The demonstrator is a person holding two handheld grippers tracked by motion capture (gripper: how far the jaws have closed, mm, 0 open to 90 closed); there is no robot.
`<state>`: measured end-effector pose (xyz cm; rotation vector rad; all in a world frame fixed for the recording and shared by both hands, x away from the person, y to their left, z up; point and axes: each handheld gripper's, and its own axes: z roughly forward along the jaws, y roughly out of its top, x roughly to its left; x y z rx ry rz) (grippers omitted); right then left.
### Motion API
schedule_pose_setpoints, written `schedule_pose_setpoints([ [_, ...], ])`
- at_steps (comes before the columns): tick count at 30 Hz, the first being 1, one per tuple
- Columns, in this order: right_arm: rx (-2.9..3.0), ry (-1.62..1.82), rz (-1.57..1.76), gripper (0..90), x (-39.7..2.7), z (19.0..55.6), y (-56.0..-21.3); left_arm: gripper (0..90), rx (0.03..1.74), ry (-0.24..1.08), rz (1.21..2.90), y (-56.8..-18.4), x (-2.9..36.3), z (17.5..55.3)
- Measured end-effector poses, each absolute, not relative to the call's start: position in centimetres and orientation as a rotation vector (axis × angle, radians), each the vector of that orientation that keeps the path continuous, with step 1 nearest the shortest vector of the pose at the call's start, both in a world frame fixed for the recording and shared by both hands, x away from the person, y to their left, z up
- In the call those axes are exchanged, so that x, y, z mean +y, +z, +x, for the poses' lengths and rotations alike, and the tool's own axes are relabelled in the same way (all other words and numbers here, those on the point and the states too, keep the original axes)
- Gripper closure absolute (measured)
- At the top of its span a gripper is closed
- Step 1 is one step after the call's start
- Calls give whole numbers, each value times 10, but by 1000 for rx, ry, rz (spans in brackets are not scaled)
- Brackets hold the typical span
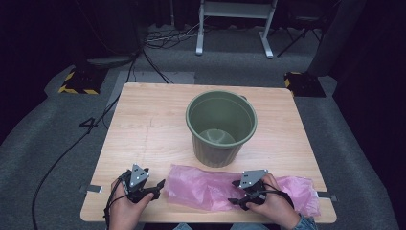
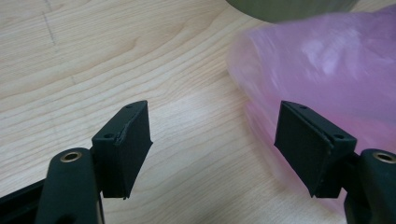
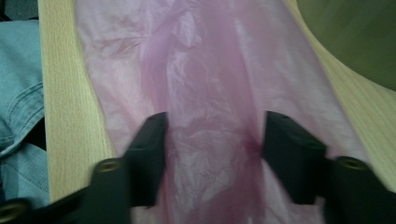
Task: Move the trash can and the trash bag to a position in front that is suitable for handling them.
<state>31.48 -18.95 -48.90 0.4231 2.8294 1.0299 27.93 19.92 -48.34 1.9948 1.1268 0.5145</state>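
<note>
A pink plastic bag lies flat along the front of the wooden table, just in front of an upright, empty green bucket. My left gripper is open at the bag's left end. In the left gripper view its jaws stand wide over bare wood, the right one above the edge of the bag. My right gripper rests on the bag's right half. In the right gripper view its jaws are apart, with crinkled film of the bag between them and the bucket at the upper right.
The table's front edge runs close behind both hands, and blue denim lies beyond it. Cables trail over the grey floor at the left. A white frame and yellow-black striped bases stand beyond the table.
</note>
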Motion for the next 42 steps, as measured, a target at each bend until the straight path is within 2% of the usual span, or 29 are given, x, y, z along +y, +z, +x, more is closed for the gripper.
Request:
schedule_pose_setpoints([
  [2,2814,1038,454,555,-191,315,-489,267,1121,511,1998,-483,198,280],
  [4,2808,1048,465,694,-193,314,-488,267,1118,513,1995,-483,197,281],
  [6,2810,1054,479,796,-193,314,-488,267,1117,512,1993,-482,197,282],
  [9,2823,1071,506,890,-195,313,-488,267,1110,510,1992,-482,196,283],
  [17,2773,1155,584,900,-208,307,-483,268,1097,511,1990,-481,193,288],
  [31,2596,1402,561,900,-247,282,-435,268,1053,495,2002,-479,180,298],
  [42,2477,1444,703,900,-290,269,-413,268,1023,487,2014,-479,172,305],
])
